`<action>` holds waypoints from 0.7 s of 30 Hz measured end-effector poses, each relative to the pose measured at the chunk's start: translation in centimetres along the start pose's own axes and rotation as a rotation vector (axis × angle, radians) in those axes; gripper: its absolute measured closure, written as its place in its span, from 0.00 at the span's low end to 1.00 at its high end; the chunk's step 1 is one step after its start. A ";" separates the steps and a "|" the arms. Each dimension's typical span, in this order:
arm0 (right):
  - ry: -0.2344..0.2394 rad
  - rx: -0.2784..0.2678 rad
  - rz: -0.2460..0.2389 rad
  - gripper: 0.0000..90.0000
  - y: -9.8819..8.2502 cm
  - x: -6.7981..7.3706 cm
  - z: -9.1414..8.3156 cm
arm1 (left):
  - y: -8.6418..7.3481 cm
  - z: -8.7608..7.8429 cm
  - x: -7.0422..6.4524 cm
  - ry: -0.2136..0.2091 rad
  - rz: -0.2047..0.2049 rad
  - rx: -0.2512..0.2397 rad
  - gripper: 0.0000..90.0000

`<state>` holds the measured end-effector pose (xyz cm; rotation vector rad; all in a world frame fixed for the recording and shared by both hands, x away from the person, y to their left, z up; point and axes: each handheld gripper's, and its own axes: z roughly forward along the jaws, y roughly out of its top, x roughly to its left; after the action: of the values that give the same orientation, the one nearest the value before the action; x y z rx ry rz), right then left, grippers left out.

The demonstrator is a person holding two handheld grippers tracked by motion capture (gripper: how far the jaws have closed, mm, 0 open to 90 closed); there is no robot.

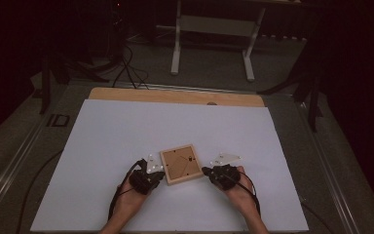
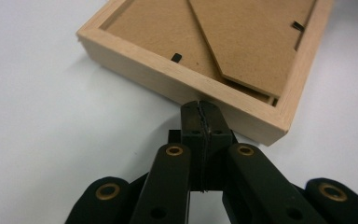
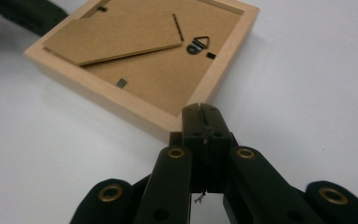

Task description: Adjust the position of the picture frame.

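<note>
The wooden picture frame is lying face down on the white board, near my side of it. Its brown back is showing, and so are its fold-out stand, a few small black clips and a little metal hanger. The frame is sitting a bit turned, so one corner is pointing toward me.

I am holding my left gripper right up against the pale wood of the frame's near edge. Its two black jaws are pressed tight together with nothing between them. The tip is looking like it is touching the wood, close to a corner.

I am holding my right gripper at the other side of the frame. Its jaws are squeezed together too, and they are gripping nothing. The tip is sitting just at the frame's edge, near a corner.

From up high, my two hands are resting low on the board, one on each side of the frame, with the frame between them.

A brown wooden table is peeking out past the far edge of the board.
</note>
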<state>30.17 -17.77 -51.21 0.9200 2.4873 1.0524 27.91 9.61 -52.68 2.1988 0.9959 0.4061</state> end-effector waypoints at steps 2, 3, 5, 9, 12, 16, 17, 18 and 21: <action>0.001 -0.001 -0.002 1.00 0.0 0.1 0.0 | 0.0 0.0 0.0 0.000 0.000 0.000 1.00; 0.004 -0.003 0.002 1.00 0.0 0.1 0.0 | 0.1 0.2 0.3 0.005 -0.013 -0.011 1.00; 0.006 -0.006 0.005 1.00 0.0 0.2 0.0 | 0.1 0.3 0.4 0.016 -0.015 -0.008 1.00; 0.009 -0.016 0.011 1.00 0.0 0.5 0.2 | 0.1 0.5 0.8 0.033 -0.042 -0.005 1.00; 0.004 -0.025 0.002 1.00 0.3 1.0 0.6 | 0.0 0.4 1.5 0.036 -0.076 -0.007 1.00; -0.001 -0.034 0.001 1.00 0.6 1.5 1.0 | 0.1 0.4 2.1 0.061 -0.073 -0.002 1.00; 0.002 -0.036 0.001 1.00 0.7 1.5 1.1 | 0.1 0.5 2.2 0.068 -0.077 -0.006 1.00; 0.003 -0.039 0.001 1.00 0.7 1.6 1.2 | 0.1 0.6 2.5 0.065 -0.091 -0.008 1.00; 0.000 -0.045 0.003 1.00 0.9 1.9 1.5 | 0.1 0.6 2.7 0.071 -0.104 -0.006 1.00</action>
<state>29.86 -15.27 -51.63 0.9103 2.4526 1.1049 30.05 11.34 -53.05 2.1292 1.1402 0.4409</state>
